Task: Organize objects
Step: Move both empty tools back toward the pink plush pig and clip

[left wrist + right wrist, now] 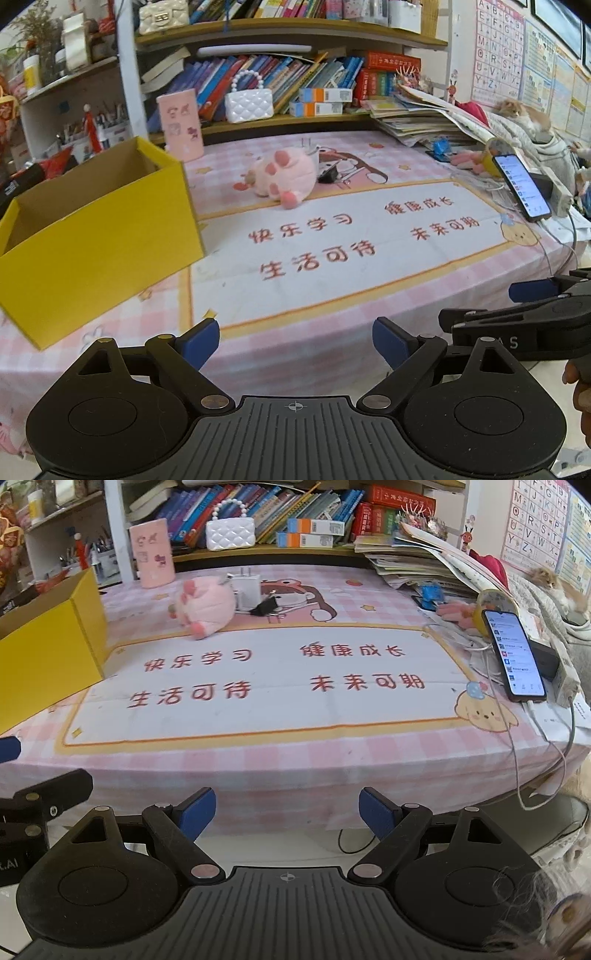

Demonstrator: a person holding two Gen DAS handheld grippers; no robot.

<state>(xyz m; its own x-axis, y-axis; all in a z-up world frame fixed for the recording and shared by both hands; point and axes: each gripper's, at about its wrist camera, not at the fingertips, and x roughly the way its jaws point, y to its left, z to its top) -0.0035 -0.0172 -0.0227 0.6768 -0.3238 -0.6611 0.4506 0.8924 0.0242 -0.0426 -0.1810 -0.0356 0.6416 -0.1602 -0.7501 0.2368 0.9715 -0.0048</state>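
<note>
An open, empty-looking yellow cardboard box [99, 229] stands on the left of the pink desk mat [351, 258]; it also shows in the right wrist view [48, 653]. A pink plush paw toy [284, 175] lies at the back middle, also in the right wrist view [207, 607]. A white charger plug [245, 587] and a black binder clip [266, 607] lie just right of it. My left gripper [295, 341] is open and empty at the desk's front edge. My right gripper [288, 812] is open and empty beside it on the right.
A pink cylinder holder [181, 125] stands behind the box. A lit phone [522, 186] leans at the right with cables [517, 746] and a power strip. Stacked papers [417, 118], a white bag [249, 103] and shelved books line the back. A cat [524, 114] lies at the right.
</note>
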